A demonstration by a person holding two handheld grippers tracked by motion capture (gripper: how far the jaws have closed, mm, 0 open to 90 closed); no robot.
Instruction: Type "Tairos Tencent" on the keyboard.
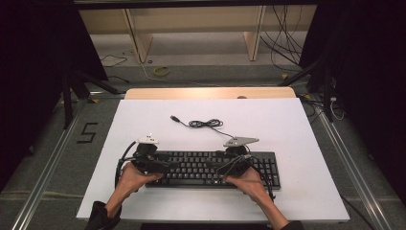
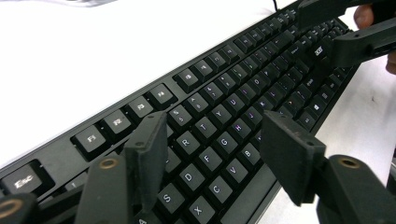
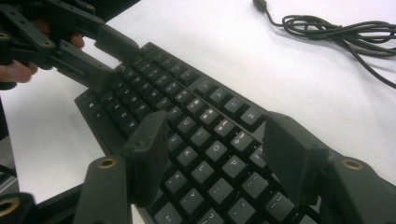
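A black keyboard (image 1: 213, 168) lies flat on the white table (image 1: 287, 124), near the edge closest to the person, its long side running across. Everything else is placed from it.

The left gripper (image 1: 152, 163) sits over the keyboard's left end, held in the left hand (image 1: 131, 178) just off the near-left corner. In the left gripper view its jaws stand apart above the letter keys, one over the S–D column and one beyond the B key, with nothing pinched between them; the pads do not press on the keyboard (image 2: 224, 121).

The right gripper (image 1: 234, 165) sits over the keyboard's right half, the right hand (image 1: 249, 182) at the near edge. In the right gripper view its jaws are also apart, straddling keys of the right-hand block without clamping anything. That view also shows the left gripper (image 3: 100, 51) at the far end of the keyboard (image 3: 187, 121), jaws spread over the keys.

The keyboard's cable (image 1: 203, 123) lies behind it, bundled in a loose coil on the table, its plug end farther to the left and well apart from the keyboard's back edge. In the right gripper view the coil (image 3: 336, 28) lies on bare table beyond the keyboard.
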